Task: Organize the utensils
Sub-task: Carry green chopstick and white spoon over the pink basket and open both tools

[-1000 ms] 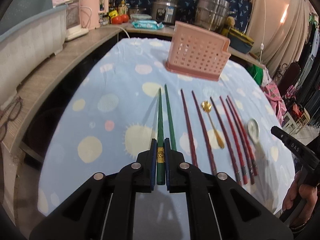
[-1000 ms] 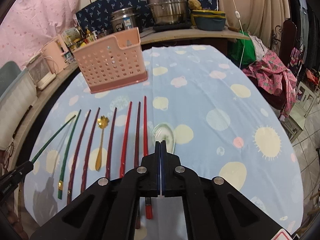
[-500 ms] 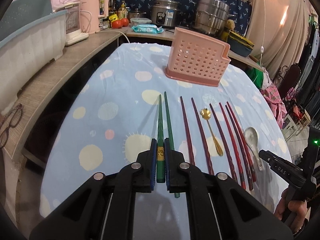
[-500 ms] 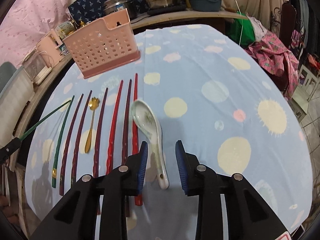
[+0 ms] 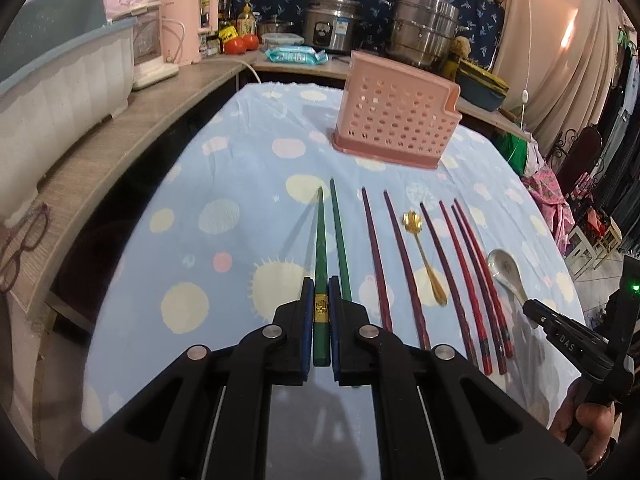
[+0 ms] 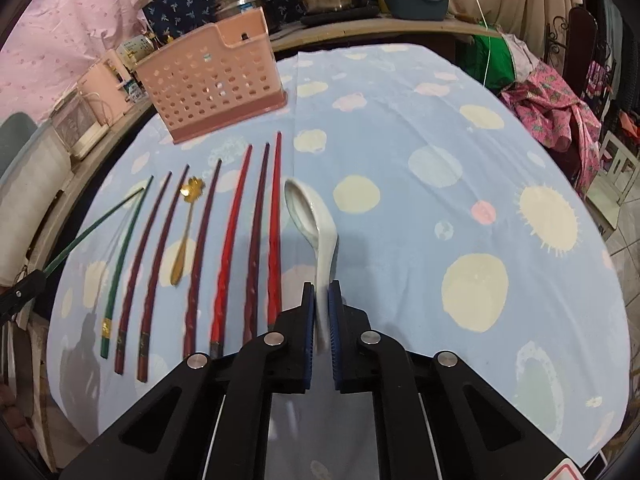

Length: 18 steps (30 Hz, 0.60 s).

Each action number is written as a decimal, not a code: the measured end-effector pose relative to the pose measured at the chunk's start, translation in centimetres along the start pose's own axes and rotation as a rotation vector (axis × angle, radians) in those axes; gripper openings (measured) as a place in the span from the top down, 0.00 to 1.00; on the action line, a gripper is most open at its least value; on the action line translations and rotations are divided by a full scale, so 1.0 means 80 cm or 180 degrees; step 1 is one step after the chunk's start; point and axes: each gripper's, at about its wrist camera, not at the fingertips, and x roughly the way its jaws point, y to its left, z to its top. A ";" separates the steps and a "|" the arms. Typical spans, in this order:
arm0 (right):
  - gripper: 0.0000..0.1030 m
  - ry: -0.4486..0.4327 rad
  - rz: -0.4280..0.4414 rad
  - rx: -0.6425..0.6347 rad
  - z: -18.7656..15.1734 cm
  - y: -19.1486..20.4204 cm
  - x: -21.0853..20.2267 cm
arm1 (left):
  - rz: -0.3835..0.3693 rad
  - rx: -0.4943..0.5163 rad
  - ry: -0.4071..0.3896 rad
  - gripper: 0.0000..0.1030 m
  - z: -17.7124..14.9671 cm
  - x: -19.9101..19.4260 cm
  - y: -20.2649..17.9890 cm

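Observation:
My left gripper [image 5: 321,292] is shut on a green chopstick [image 5: 320,248] and holds it above the table, tip pointing at the pink perforated basket [image 5: 396,120]. A second green chopstick [image 5: 340,236] lies on the cloth just right of it. My right gripper [image 6: 321,296] is closed on the handle of a white ceramic spoon [image 6: 316,220], whose bowl points away. Several dark red chopsticks [image 6: 236,232] and a small gold spoon [image 6: 186,224] lie in a row left of it. The basket [image 6: 216,80] stands at the far side.
A blue dotted tablecloth [image 6: 460,208] covers the round table. A wooden counter [image 5: 120,152] with a dish rack and appliances runs along the left. Pots stand on the shelf behind the basket [image 5: 424,28]. Chairs and clothes crowd the right side.
My right gripper opened, moved over the white spoon and closed on its handle. My left gripper kept holding the green chopstick, nearly still.

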 end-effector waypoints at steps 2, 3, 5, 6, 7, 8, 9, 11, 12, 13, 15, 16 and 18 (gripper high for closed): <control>0.93 -0.0114 -0.0006 -0.0031 0.014 0.003 -0.012 | 0.0024 0.0021 -0.0124 0.93 0.015 -0.008 0.001; 0.93 -0.0162 -0.0009 -0.0045 0.023 0.005 -0.017 | 0.0027 0.0027 -0.0169 0.93 0.021 -0.010 0.001; 0.93 -0.0258 -0.0006 -0.0070 0.039 0.008 -0.025 | 0.0037 0.0037 -0.0308 0.93 0.042 -0.016 0.001; 0.93 -0.0311 -0.0011 -0.0092 0.049 0.010 -0.028 | 0.0032 0.0032 -0.0361 0.93 0.051 -0.018 0.002; 0.93 -0.0352 -0.0017 -0.0112 0.058 0.012 -0.030 | 0.0030 0.0030 -0.0404 0.93 0.060 -0.019 0.002; 0.93 -0.0399 -0.0019 -0.0132 0.067 0.014 -0.032 | 0.0034 0.0025 -0.0463 0.93 0.072 -0.020 0.003; 0.93 -0.0432 -0.0010 -0.0144 0.075 0.015 -0.034 | 0.0033 0.0016 -0.0520 0.93 0.084 -0.020 0.004; 0.93 -0.0497 0.0013 -0.0163 0.091 0.018 -0.036 | 0.0039 -0.0004 -0.0615 0.93 0.107 -0.022 0.006; 0.93 -0.0527 0.0018 -0.0175 0.097 0.020 -0.038 | 0.0031 -0.0013 -0.0648 0.93 0.116 -0.023 0.006; 0.93 -0.0564 0.0029 -0.0191 0.105 0.022 -0.040 | 0.0009 -0.0018 -0.0704 0.93 0.130 -0.025 0.006; 0.93 -0.0631 0.0067 -0.0204 0.122 0.027 -0.043 | 0.0007 0.0013 -0.0819 0.93 0.151 -0.031 0.003; 0.93 -0.0669 0.0093 -0.0210 0.132 0.029 -0.045 | 0.0009 0.0040 -0.0880 0.93 0.162 -0.034 0.001; 0.93 -0.0736 0.0156 -0.0202 0.151 0.032 -0.047 | -0.0032 0.0078 -0.0982 0.93 0.185 -0.040 -0.005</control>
